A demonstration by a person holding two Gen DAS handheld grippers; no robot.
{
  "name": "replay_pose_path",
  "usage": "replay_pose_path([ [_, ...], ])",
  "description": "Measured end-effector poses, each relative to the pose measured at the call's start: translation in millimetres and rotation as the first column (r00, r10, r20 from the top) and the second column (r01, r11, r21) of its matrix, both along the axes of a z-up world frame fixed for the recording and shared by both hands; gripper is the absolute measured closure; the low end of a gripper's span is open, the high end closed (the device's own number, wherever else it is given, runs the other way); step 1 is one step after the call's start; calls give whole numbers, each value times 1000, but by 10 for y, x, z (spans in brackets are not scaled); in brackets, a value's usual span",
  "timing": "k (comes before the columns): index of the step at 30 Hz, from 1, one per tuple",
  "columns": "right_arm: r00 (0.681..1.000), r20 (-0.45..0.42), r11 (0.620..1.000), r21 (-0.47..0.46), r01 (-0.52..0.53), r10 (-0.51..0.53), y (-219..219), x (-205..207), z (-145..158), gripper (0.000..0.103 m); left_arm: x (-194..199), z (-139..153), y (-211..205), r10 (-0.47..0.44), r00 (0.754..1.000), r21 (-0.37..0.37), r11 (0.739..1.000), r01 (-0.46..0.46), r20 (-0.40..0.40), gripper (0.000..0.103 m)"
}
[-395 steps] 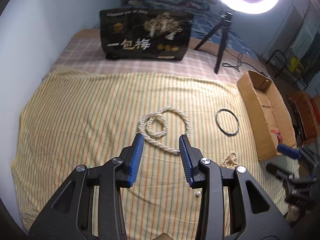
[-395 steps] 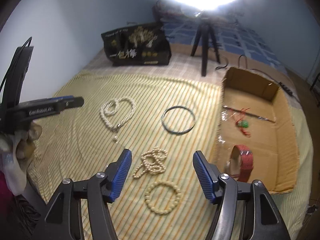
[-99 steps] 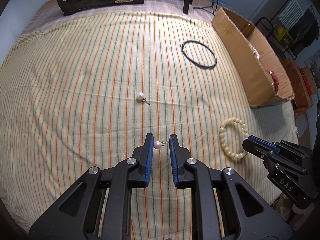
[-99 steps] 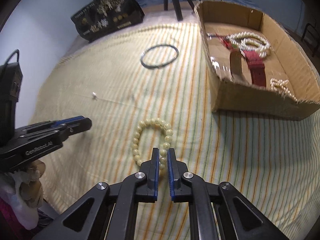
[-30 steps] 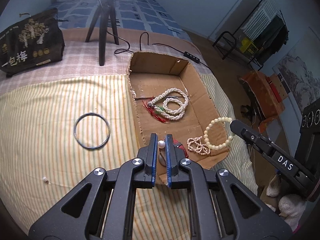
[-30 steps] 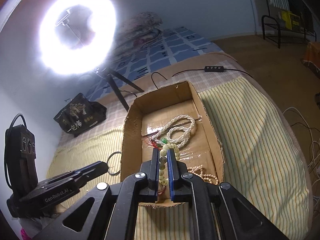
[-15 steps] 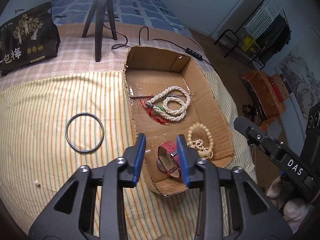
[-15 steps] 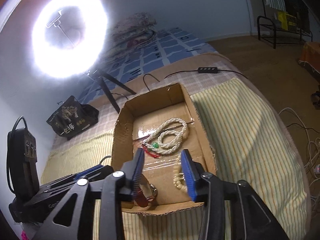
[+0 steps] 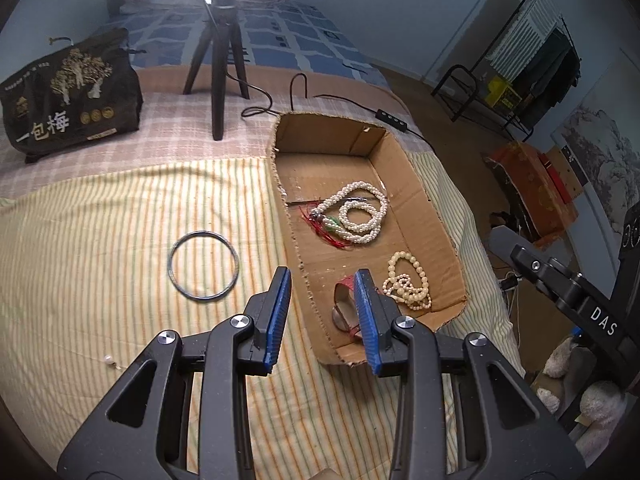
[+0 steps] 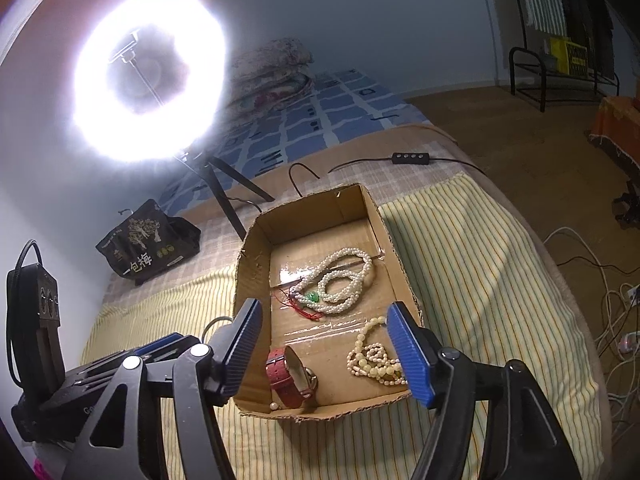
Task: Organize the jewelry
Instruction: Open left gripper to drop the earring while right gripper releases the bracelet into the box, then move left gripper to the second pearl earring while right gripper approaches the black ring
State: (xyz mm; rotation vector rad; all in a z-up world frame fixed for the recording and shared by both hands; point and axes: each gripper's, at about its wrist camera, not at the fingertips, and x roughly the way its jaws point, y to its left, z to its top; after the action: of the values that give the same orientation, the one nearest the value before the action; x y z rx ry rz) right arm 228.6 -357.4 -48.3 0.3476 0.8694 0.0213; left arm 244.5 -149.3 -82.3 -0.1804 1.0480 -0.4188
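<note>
Both hand-held grippers hang over the near end of the box (image 9: 420,184). The left hand-held gripper (image 9: 323,312) is parted with nothing between its pads. The right hand-held gripper (image 10: 326,350) has just been opening wider and is likewise empty.

In the box lie the pearl necklace (image 9: 360,216), the bead bracelet (image 9: 408,280), the red watch (image 10: 286,376) and a small pearl (image 10: 273,405) by the near wall.

Still out on the bed's striped sheet (image 9: 100,240) are the dark ring (image 9: 203,266), near the box's left wall, and a pearl stud (image 9: 107,359), well apart from it.

The ring is judged light, stiff and thin. It lies flat on soft cloth, so it is best pinched across its rim, with one pad inside the loop.

The stud is judged tiny, smooth and apt to roll. It is best closed on squarely at the pearl.
</note>
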Motion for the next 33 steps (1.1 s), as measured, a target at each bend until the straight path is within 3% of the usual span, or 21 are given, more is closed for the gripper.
replay_pose_path([
  [11, 999, 15, 996, -84, -42, 43, 171, -140, 179, 15, -155, 199, 391, 32, 998, 36, 999, -34, 49, 71],
  [16, 996, 5, 987, -136, -90, 92, 345, -187, 197, 0, -197, 206, 704, 66, 996, 63, 996, -70, 61, 71],
  [20, 991, 22, 979, -158, -127, 132, 514, -210, 217, 0, -191, 180, 1037, 114, 992, 81, 990, -118, 57, 71],
  [29, 977, 60, 973, -116, -197, 205, 893, -146, 186, 0, -223, 87, 1543, 187, 982, 99, 977, -190, 38, 71],
  [33, 968, 39, 965, -102, -243, 248, 1109, -63, 97, 6, -255, -49, 1629, 190, 982, 105, 976, -190, 9, 71],
])
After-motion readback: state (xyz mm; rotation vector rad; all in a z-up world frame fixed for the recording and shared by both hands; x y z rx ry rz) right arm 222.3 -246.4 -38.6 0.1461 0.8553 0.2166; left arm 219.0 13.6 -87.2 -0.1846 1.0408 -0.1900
